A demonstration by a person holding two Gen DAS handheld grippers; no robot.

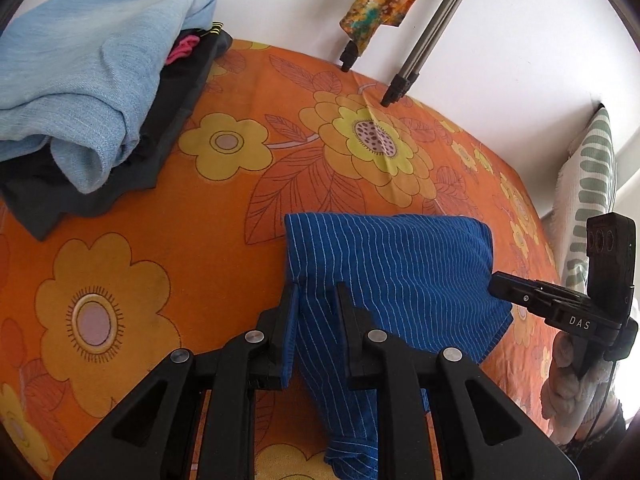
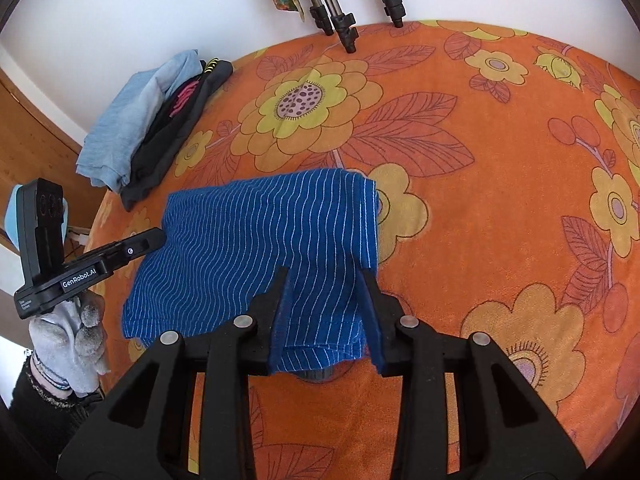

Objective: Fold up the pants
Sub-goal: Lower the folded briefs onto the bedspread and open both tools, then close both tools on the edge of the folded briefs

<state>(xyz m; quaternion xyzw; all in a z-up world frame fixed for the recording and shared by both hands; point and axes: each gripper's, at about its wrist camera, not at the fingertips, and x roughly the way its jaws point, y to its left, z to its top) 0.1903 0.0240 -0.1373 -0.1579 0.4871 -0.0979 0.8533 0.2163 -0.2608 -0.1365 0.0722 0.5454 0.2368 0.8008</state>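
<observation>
Blue pants with thin white stripes (image 1: pixel 400 264) lie folded into a thick rectangle on an orange flowered bedsheet (image 1: pixel 168 216). My left gripper (image 1: pixel 318 286) is shut on their left near edge. A bunch of cloth fills the narrow gap between its fingers and hangs down toward the camera. In the right wrist view my right gripper (image 2: pixel 324 272) is shut on the right near edge of the pants (image 2: pixel 260 232), with the layered hem held between its blue pads. Each gripper shows in the other's view, the right one (image 1: pixel 496 284) and the left one (image 2: pixel 156 238), held by grey-gloved hands (image 2: pixel 72 336).
A pile of clothes, light blue on top of dark ones (image 1: pixel 80 80), sits at the far left of the bed. Tripod legs (image 1: pixel 400 88) stand on the sheet by the white wall, with a colourful cloth (image 1: pixel 380 0) hanging above. A green-and-white pillow (image 1: pixel 588 184) is at the right.
</observation>
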